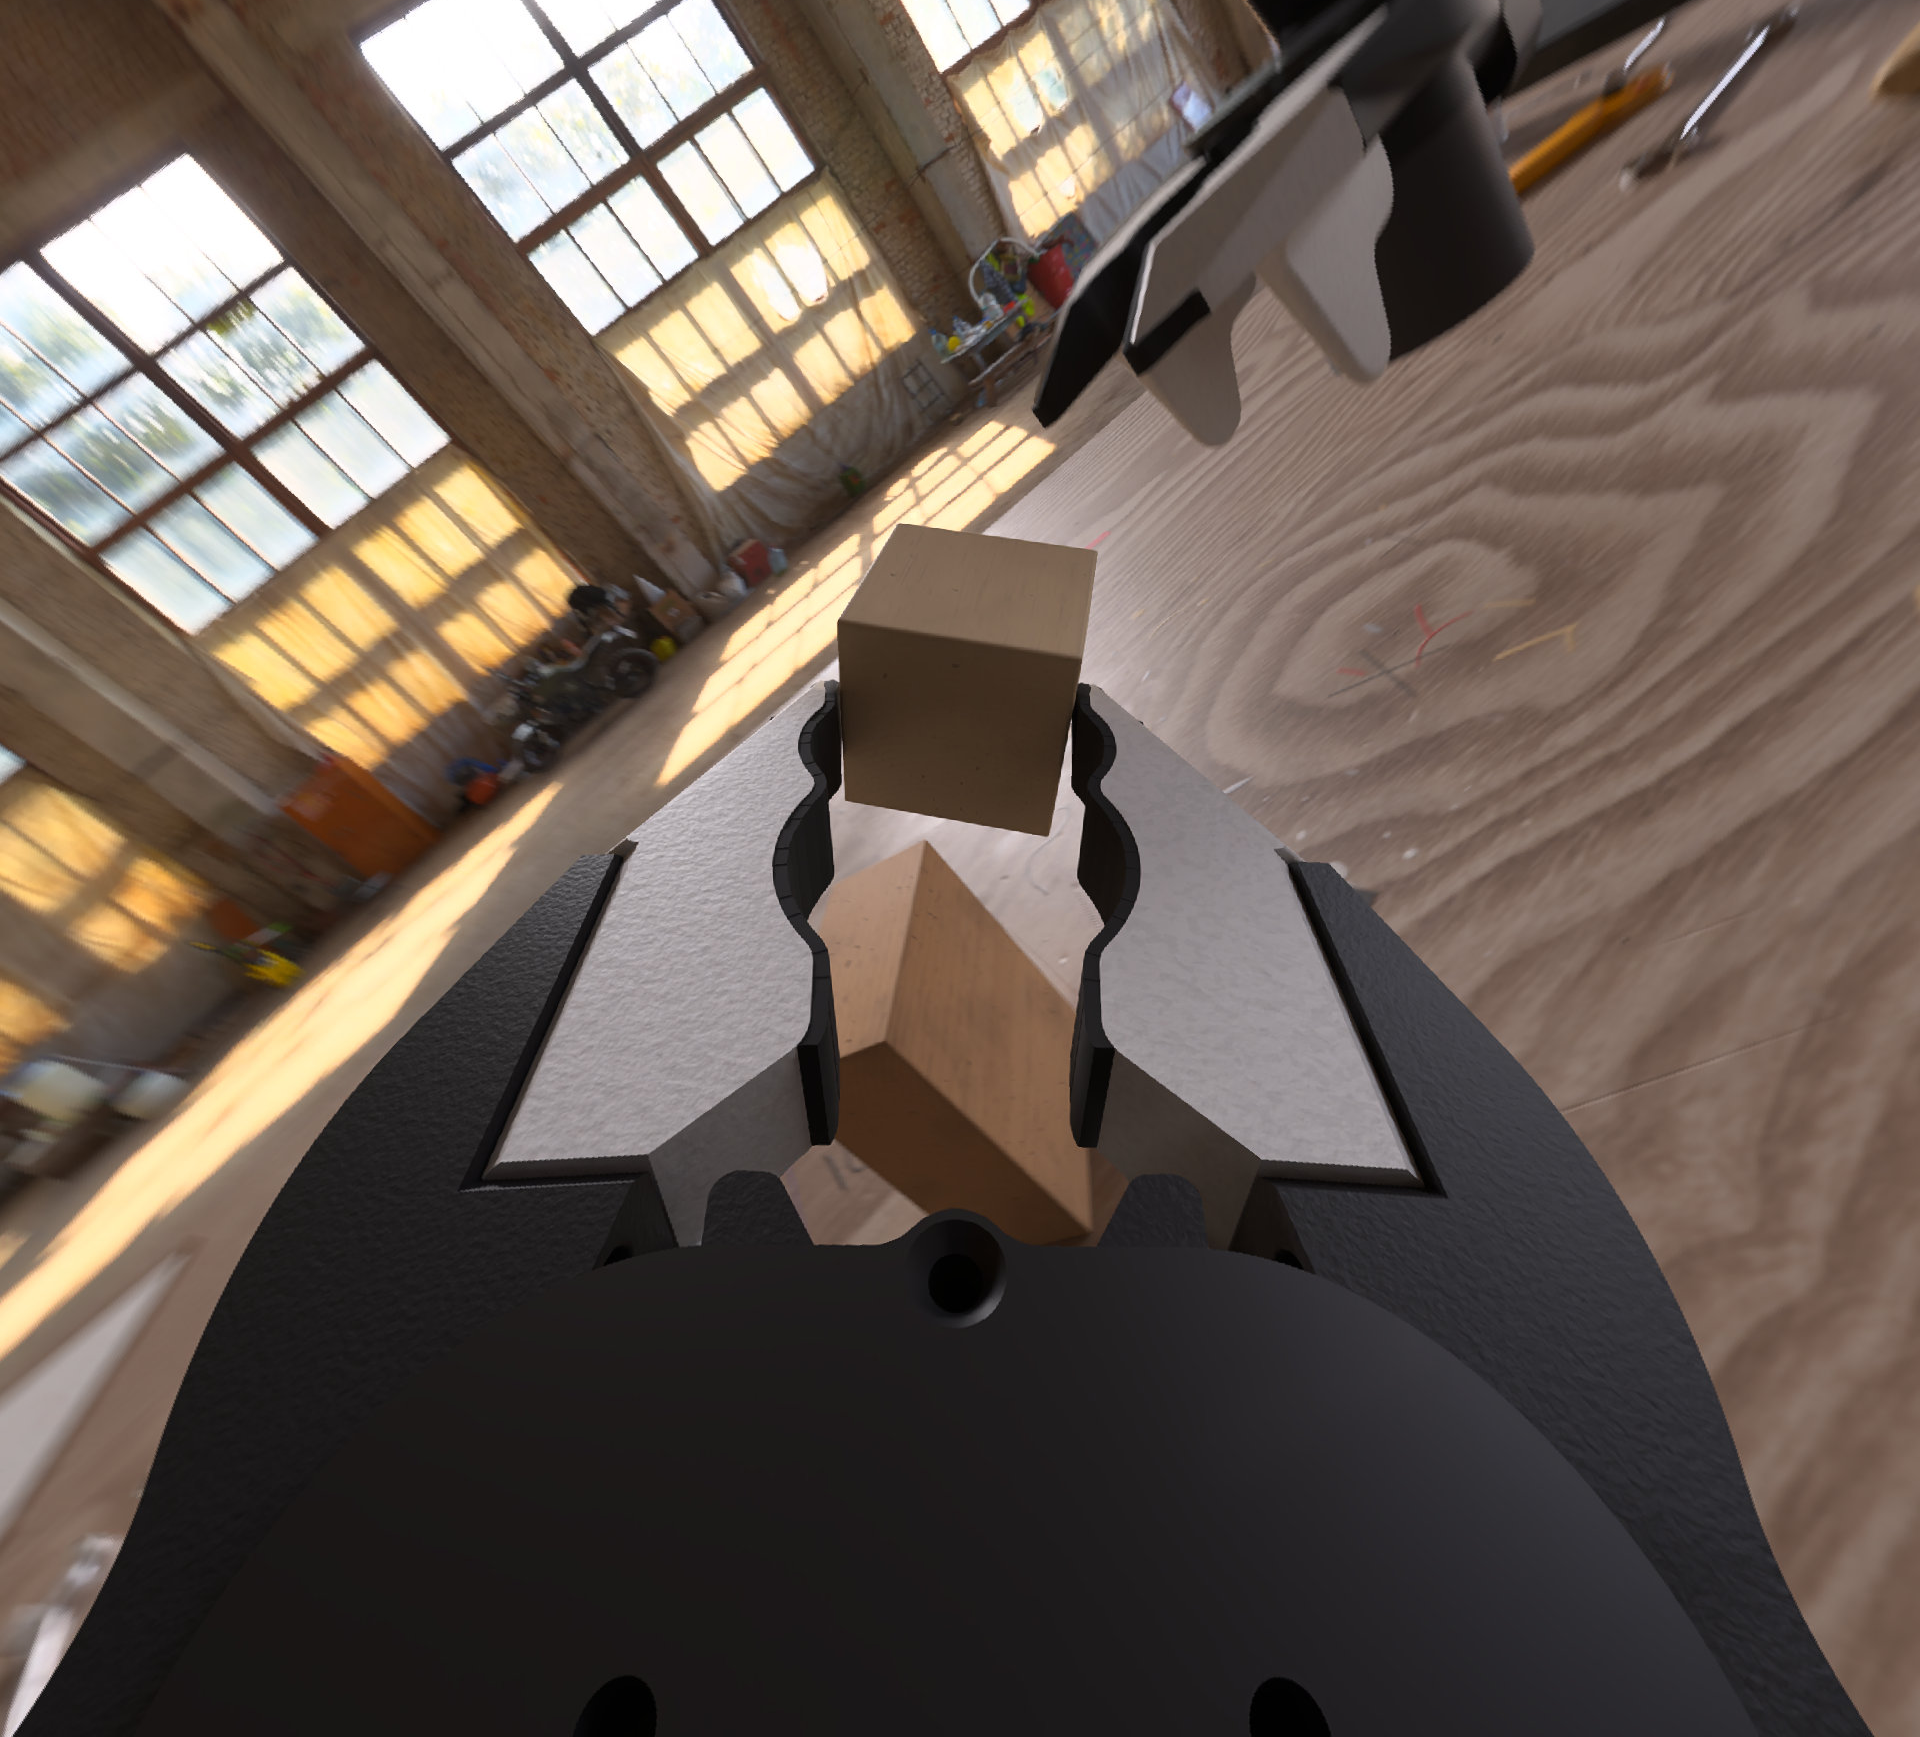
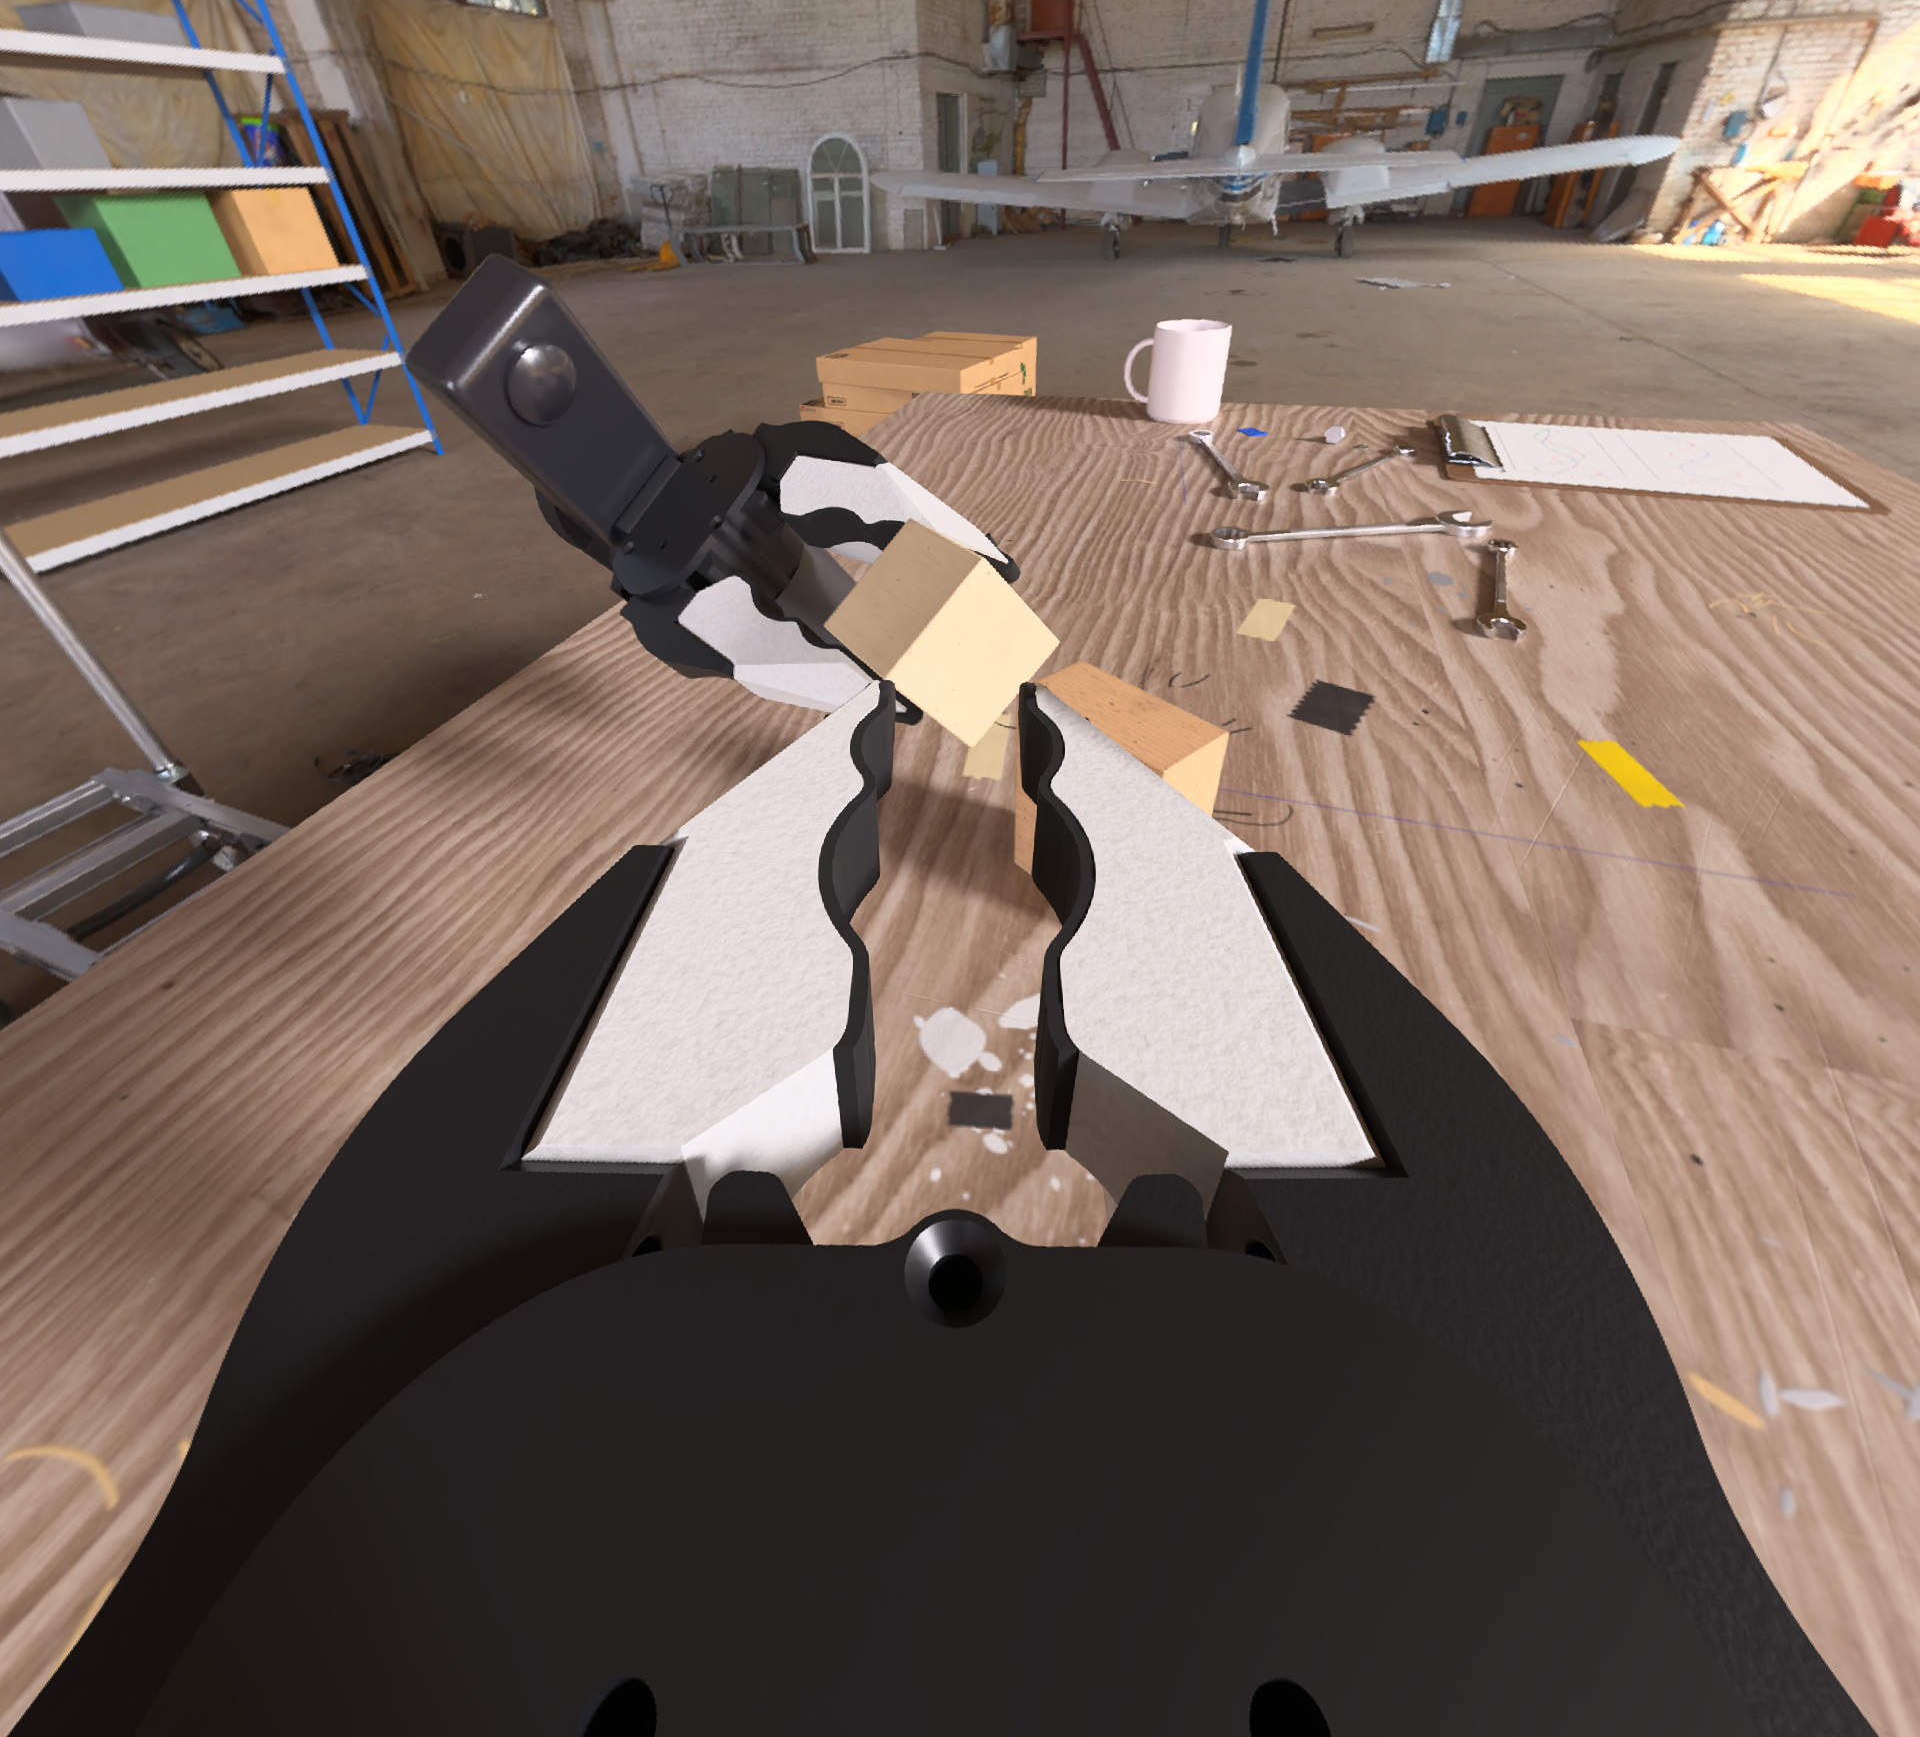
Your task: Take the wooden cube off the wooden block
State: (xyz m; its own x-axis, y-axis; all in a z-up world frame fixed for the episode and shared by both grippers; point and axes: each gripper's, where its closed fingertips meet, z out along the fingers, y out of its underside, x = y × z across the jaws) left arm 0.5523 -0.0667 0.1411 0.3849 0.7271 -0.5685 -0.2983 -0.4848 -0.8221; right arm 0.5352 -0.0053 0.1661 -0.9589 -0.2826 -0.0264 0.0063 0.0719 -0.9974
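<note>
The left gripper [image 1: 956,731] fingers pinch the wooden cube [image 1: 961,679], lifted clear of the wooden block [image 1: 956,1043] at 6 o'clock. The right gripper [image 2: 956,721] hangs empty, fingers slightly parted. Bare tabletop [image 1: 1558,752] lies at 3 o'clock.

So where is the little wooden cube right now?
The wooden cube is up in the air, pinched in the left claw, just above the wooden block on the table, as the right wrist view shows too.

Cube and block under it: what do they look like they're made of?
The cube looks like pale, smooth, unvarnished wood: matte faces, faint grain. The block looks like a warmer, honey-toned wood, with speckled grain on top; sealed or bare, I can't tell. The left gripper holds the cube.
</note>
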